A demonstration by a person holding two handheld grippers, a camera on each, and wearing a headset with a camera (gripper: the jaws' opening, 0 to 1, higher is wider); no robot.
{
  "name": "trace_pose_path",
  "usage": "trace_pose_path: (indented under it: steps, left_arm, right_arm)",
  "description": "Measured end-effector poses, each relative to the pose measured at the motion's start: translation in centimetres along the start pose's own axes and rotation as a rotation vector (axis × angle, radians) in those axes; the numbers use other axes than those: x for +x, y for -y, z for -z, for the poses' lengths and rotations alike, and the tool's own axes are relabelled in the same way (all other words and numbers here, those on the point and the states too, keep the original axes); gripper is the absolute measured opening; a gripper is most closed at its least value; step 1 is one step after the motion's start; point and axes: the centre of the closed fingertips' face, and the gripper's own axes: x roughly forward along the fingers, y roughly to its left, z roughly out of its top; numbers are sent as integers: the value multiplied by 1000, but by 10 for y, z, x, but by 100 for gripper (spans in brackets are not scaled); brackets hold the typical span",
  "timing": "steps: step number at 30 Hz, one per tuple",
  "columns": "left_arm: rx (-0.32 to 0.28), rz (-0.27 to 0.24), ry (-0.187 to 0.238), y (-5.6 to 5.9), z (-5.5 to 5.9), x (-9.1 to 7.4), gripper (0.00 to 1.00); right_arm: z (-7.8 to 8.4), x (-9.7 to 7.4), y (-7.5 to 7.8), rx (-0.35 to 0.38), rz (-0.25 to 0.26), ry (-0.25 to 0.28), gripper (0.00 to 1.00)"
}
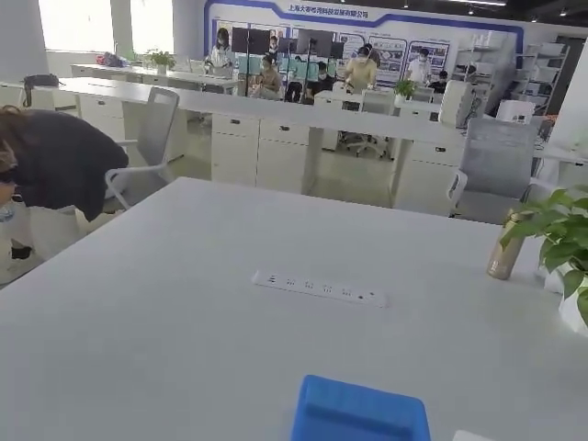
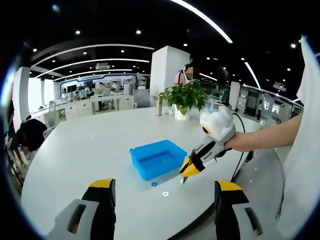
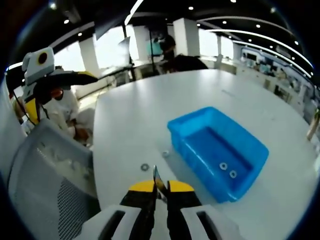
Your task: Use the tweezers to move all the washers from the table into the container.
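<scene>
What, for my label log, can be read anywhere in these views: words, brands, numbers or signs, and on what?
Banner on the far wall: white characters on blue, too small to read.
Posters below it: blurred, unreadable.
Power strip: no legible marking.
Blue container, tweezers: no text seen.

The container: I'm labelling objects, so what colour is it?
The container is bright blue, clearest in the right gripper view.
</scene>
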Motion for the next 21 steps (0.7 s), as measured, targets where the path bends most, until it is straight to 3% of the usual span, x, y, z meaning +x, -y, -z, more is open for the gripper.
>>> trace_pose_path:
  steps: [21]
  left_arm:
    - [4, -3, -4, -1, 0, 0, 81]
  right_arm:
    - [-2, 3, -1, -7, -2, 11, 4]
